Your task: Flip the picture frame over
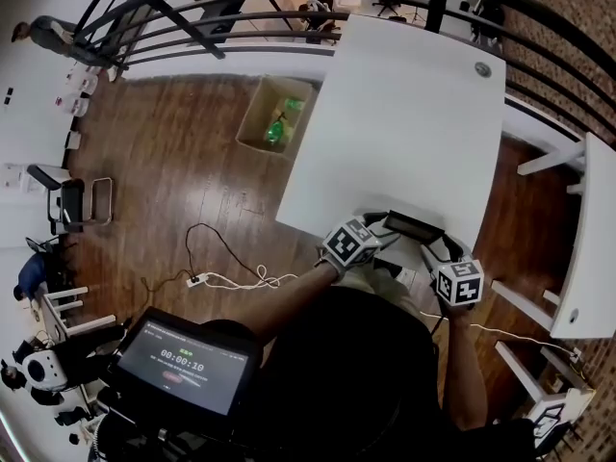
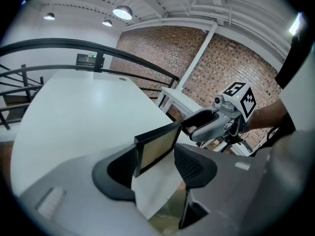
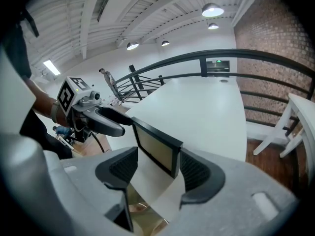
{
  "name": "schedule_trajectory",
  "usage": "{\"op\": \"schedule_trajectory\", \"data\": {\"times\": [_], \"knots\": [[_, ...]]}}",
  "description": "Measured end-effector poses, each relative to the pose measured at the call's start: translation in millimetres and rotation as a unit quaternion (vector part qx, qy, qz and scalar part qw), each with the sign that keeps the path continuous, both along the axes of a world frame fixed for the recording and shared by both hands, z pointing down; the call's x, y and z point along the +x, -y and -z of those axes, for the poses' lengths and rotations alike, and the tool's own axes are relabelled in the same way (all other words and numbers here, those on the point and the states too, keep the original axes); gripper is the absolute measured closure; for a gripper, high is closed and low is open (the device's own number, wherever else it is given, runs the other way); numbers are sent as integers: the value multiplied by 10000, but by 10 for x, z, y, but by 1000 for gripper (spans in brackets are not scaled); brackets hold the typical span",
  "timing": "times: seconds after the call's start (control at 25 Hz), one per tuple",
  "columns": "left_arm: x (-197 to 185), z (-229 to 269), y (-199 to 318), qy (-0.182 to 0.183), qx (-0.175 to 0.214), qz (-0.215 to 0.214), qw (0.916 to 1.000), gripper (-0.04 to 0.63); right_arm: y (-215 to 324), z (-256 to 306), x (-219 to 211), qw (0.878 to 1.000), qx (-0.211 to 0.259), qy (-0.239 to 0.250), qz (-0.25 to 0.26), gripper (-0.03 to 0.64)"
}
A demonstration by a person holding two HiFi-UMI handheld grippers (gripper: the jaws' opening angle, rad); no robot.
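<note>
The picture frame [image 1: 414,226] is black with a tan panel and stands tilted on its edge at the near edge of the white table [image 1: 404,114]. My left gripper [image 1: 378,229] holds its left end and my right gripper [image 1: 433,250] holds its right end. In the left gripper view the frame [image 2: 157,146] fills the space between the jaws of my left gripper [image 2: 155,163], and the right gripper [image 2: 199,124] clasps the far corner. In the right gripper view the frame [image 3: 155,149] sits between the jaws of my right gripper [image 3: 152,168], with the left gripper [image 3: 113,122] at the far end.
On the wooden floor left of the table stands a cardboard box [image 1: 276,114] with green bottles. A white cable with a power strip [image 1: 197,279] lies on the floor nearer to me. A second white table [image 1: 592,248] is at the right. A black railing [image 1: 289,17] runs behind.
</note>
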State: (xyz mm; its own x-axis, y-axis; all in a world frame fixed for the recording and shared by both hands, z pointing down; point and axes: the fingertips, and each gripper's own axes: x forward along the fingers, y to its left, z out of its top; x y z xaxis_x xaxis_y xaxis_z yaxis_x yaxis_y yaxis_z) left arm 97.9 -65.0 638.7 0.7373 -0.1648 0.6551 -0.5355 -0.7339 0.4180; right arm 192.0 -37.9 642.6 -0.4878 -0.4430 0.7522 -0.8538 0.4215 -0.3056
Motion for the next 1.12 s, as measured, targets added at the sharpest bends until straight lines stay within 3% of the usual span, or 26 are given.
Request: {"op": "schedule_trajectory", "data": {"times": [0.68, 1.12], "knots": [[128, -197, 338, 119, -250, -152, 9995, 356, 322, -221, 122, 9995, -246, -24, -170, 368], [143, -466, 683, 286, -641, -203, 9973, 357, 624, -498, 105, 9974, -644, 1, -334, 368]]}}
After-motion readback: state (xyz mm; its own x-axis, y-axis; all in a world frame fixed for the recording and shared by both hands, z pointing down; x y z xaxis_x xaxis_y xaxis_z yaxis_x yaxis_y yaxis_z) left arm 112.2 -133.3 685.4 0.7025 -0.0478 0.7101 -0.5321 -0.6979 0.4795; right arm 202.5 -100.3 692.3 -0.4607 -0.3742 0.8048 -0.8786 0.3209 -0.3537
